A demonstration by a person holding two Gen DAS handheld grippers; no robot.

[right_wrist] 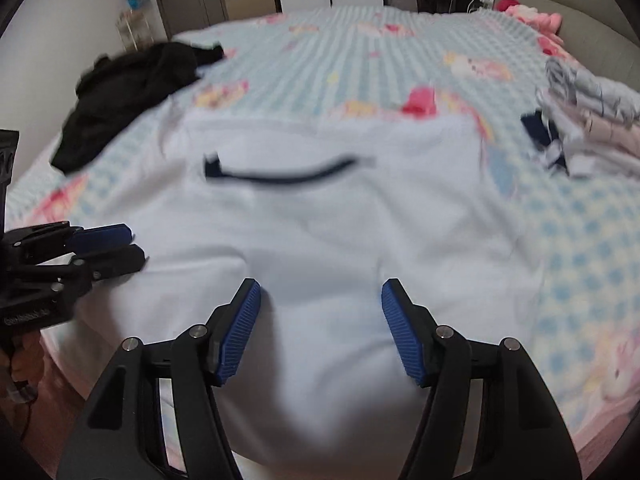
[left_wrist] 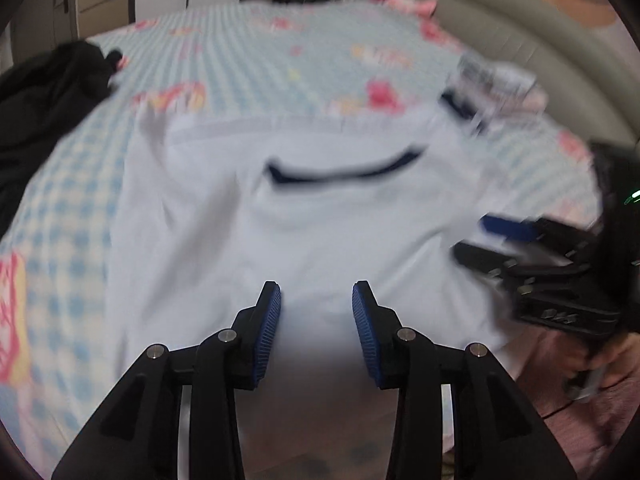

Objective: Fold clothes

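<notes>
Bed (right_wrist: 360, 40) covered by checked sheet; white shirt (right_wrist: 320, 208) spread flat on bed's near part. Black garment (right_wrist: 132, 92) left of shirt, folded pile (right_wrist: 580, 128) right. Left gripper (left_wrist: 316, 304) and right gripper (right_wrist: 320, 300) held over shirt's near edge, jaws released, nothing grasped.

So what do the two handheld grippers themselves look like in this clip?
Both are matte black plastic linkage frames with round silver pivot pins. The left gripper and right gripper each carry two jaws faced with ribbed blue pads. Seen from the side, the left one's body bears pale lettering, too blurred to read. No sleeve is visible.
</notes>
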